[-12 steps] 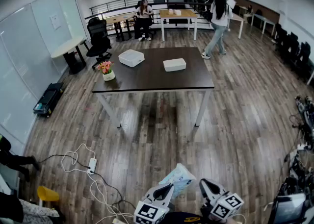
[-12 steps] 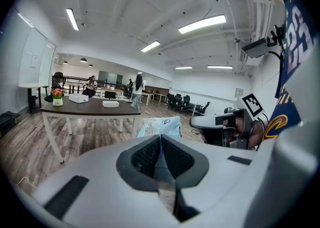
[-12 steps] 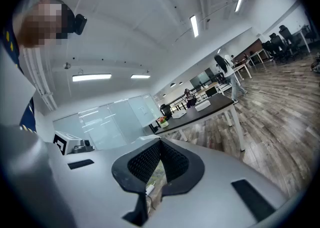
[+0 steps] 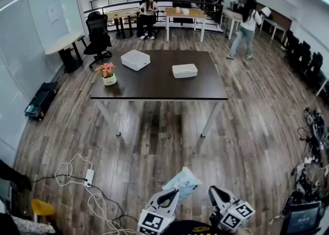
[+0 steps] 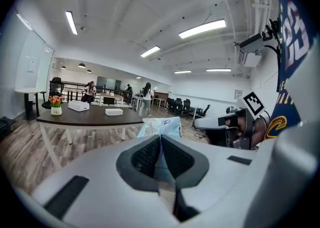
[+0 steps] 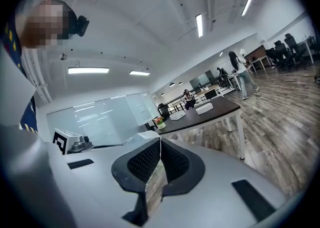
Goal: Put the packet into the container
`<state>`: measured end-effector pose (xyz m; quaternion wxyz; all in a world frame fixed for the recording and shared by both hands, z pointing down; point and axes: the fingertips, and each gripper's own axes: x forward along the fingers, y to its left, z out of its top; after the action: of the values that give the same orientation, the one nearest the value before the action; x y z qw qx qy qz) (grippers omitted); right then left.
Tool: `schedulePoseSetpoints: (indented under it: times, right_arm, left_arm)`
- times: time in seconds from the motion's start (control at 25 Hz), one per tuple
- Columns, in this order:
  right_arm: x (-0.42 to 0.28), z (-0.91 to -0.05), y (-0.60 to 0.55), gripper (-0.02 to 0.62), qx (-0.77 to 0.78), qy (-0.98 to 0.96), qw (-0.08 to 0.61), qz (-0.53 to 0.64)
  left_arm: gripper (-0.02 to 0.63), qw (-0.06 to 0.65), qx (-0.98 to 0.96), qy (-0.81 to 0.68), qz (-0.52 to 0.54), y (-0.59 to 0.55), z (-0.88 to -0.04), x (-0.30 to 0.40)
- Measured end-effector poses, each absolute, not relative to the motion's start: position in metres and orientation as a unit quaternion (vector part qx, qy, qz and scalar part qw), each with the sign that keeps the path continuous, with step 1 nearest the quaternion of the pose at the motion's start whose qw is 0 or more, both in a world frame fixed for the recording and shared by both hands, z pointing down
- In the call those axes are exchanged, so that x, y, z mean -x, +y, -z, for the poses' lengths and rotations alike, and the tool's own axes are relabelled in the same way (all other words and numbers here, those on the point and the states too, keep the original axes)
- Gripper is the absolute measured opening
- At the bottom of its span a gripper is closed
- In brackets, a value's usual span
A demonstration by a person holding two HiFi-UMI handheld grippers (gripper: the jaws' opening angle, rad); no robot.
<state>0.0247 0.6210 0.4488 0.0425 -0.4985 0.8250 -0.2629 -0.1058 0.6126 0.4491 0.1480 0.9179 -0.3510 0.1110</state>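
A pale blue packet sticks up from my left gripper, which is shut on its lower edge near the bottom of the head view. In the left gripper view the packet rises just past the closed pads. My right gripper sits beside it to the right, shut with nothing between its pads. Two white containers lie far ahead on the dark table: a squarish one at the left and a flatter one near the middle.
A small flower pot stands on the table's left end. Cables and a power strip lie on the wood floor at the left. Equipment clutter fills the right edge. One person walks beyond the table, another sits farther back.
The view has shifted slightly toward the table. The walking person has moved to the right and farther away. Both grippers keep their places, the left still holding the packet.
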Motion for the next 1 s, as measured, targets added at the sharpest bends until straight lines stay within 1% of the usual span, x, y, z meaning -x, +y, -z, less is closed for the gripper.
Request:
schedulePoseSetpoints:
  times: [0.28, 0.44, 0.68, 0.8, 0.88, 1.0]
  right_arm:
    - [-0.014, -0.449, 0.596, 0.012, 0.502, 0.819, 0.040, 0.275]
    - [-0.018, -0.445, 0.583, 0.021, 0.502, 0.820, 0.046, 0.273]
    - [-0.029, -0.433, 0.529, 0.109, 0.471, 0.844, 0.042, 0.254]
    - [-0.028, -0.431, 0.489, 0.179, 0.438, 0.862, 0.030, 0.256]
    - [-0.030, -0.435, 0.461, 0.233, 0.409, 0.869, 0.030, 0.276]
    - [-0.037, -0.446, 0.420, 0.300, 0.354, 0.870, 0.044, 0.339]
  left_arm:
    - [0.011, 0.158, -0.921, -0.342, -0.102, 0.588, -0.454, 0.113]
    - [0.011, 0.141, -0.924, -0.342, -0.093, 0.570, -0.453, 0.109]
    - [0.011, 0.117, -0.928, -0.339, -0.102, 0.522, -0.443, 0.098]
    - [0.011, 0.106, -0.929, -0.331, -0.126, 0.488, -0.443, 0.091]
    - [0.011, 0.086, -0.930, -0.325, -0.147, 0.466, -0.442, 0.082]
    - [0.011, 0.059, -0.931, -0.313, -0.177, 0.435, -0.441, 0.063]
